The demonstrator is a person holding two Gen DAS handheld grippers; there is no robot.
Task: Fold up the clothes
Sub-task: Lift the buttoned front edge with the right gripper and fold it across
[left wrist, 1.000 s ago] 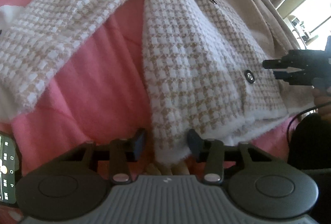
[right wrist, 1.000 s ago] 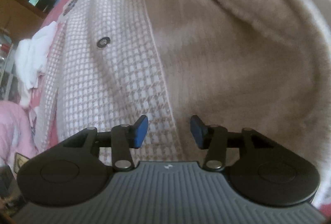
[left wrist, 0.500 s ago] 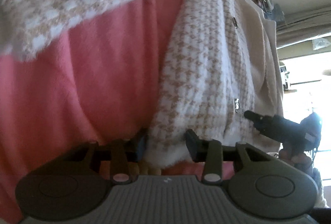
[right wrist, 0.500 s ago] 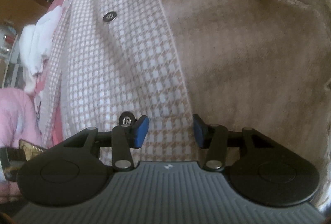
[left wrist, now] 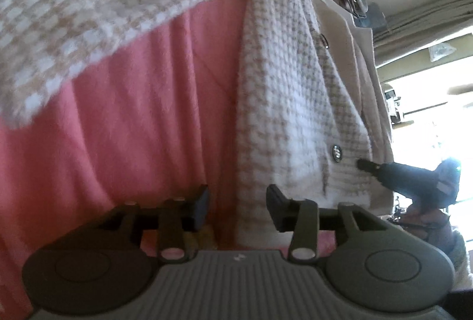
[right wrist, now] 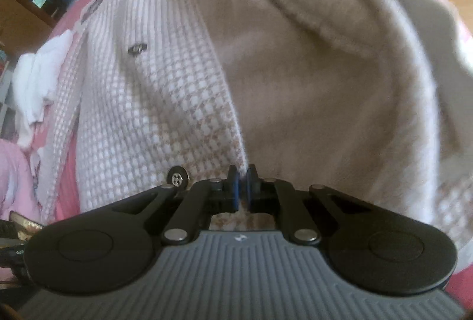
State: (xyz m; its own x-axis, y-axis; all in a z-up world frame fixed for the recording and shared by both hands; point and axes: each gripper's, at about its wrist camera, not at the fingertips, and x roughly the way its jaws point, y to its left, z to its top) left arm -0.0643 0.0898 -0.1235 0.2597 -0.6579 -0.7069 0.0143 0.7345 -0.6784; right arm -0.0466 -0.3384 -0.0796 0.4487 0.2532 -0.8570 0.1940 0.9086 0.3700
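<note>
A checked beige-and-white jacket [left wrist: 295, 101] lies spread on a pink bedspread [left wrist: 147, 113], one sleeve [left wrist: 88, 0] stretching up and left, the front panel running down the middle of the left wrist view. A second ago the hem of that panel sat between the left claw's pads; now the left claw [left wrist: 236, 201] stands apart and its jaws are opening, with the hem edge between them but pressed by neither pad, nearer the right pad. The view has also tipped, so the panel now hangs steeply across the frame. Further right in this view, the right claw [left wrist: 366, 164] reaches in from the window side and meets the jacket's front edge just below a dark button [left wrist: 337, 151]. In the right wrist view, the change is plainer: the right claw [right wrist: 242, 184], which stood apart a second ago, is now clamped on the jacket's front edge, where the checked face meets the plain beige lining [right wrist: 310, 77]. A button [right wrist: 177, 178] sits just left of the pads. This likely means the right side is ready to fold while the left is still seeking its hold on the hem.
</note>
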